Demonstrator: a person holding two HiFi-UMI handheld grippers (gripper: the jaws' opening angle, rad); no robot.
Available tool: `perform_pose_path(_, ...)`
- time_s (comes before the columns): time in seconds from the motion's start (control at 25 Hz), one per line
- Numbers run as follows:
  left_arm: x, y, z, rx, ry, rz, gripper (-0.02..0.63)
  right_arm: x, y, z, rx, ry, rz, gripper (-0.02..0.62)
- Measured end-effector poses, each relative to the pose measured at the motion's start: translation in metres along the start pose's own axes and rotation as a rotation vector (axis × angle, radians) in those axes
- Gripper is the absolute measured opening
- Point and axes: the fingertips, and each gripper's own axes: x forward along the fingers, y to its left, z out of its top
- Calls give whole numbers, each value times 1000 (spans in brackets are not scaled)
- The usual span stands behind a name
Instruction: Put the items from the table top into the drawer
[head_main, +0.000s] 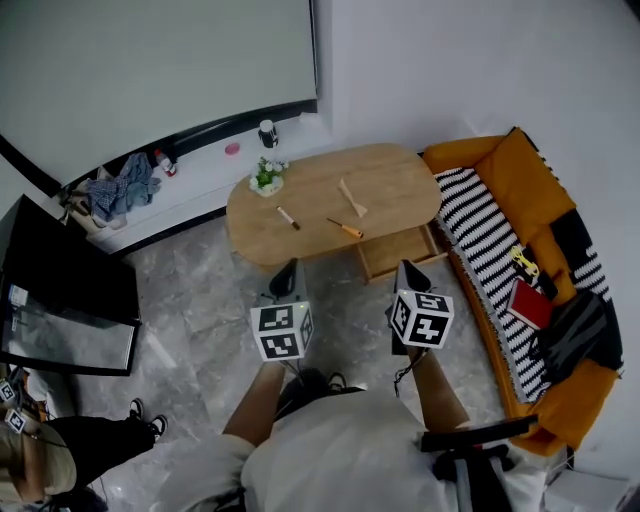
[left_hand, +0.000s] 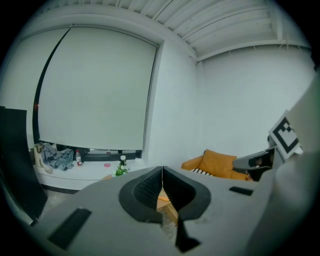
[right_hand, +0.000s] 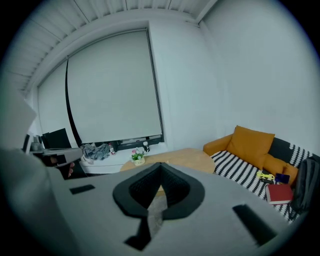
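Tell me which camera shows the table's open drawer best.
The head view: the drawer sticks out open from the table, seen from above. In the left gripper view only a wooden sliver, perhaps the drawer, shows low in the frame. The right gripper view shows just the tabletop.

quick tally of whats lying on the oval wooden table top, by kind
small green potted plant in a white pot: 1
pale flat wooden utensil: 1
slim tools with handles, one brown-handled, one orange-handled: 2
total: 4
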Motion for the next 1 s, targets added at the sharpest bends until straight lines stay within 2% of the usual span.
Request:
perform_pose_path(0.4,80,12,4,-14,34,19,11,73,-27,21,8,29,-5,-8)
perform_pose_path(0.68,161,30,29,-40,35,17,11,140,-46,63,-19,44,-24,-8)
perform_pose_path(1.0,245,61,55,-55,36,13,9,227,-36,107,-68,59,-1,-8)
